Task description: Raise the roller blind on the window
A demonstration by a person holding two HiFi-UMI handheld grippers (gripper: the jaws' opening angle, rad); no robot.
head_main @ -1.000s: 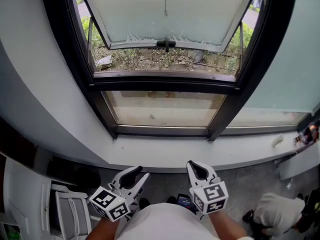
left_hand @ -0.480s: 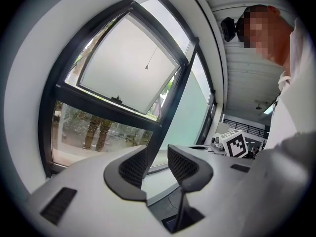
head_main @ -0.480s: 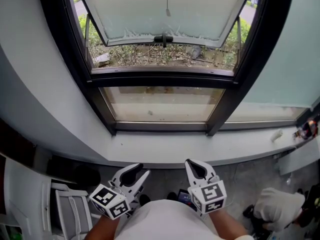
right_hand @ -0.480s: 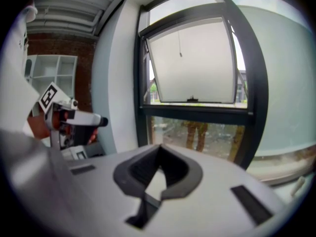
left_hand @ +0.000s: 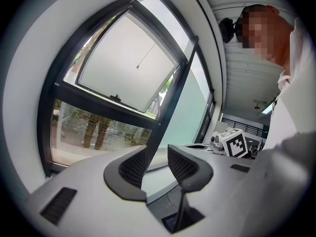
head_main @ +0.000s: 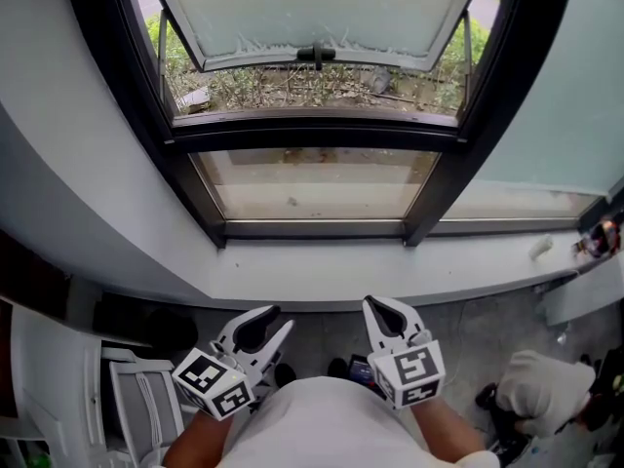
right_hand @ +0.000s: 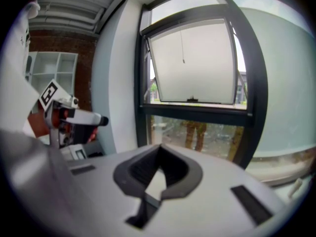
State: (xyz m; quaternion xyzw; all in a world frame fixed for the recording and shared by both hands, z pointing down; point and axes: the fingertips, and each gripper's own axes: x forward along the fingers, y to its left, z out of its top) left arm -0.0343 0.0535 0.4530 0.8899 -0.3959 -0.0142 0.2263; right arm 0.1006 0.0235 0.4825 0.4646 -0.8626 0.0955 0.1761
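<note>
- Roller blind: not seen in any view; judged mounted above the window (head_main: 312, 130) top, its long axis across the frame
- Pull cord (right_hand: 181, 46): hung straight down before the tilted upper pane (head_main: 322, 13), end piece (right_hand: 183, 60) lowest, well apart from both grippers
- Handling: cord judged thin, light, limp and slippery; best pinched just above the end piece
- Left gripper (head_main: 268, 322): jaws set partly apart, nothing between them
- Right gripper (head_main: 382, 308): jaws closed together, empty

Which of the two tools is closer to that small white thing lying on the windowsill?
The right. The right tool sits below and left of the small white thing; the left tool is farther left.
</note>
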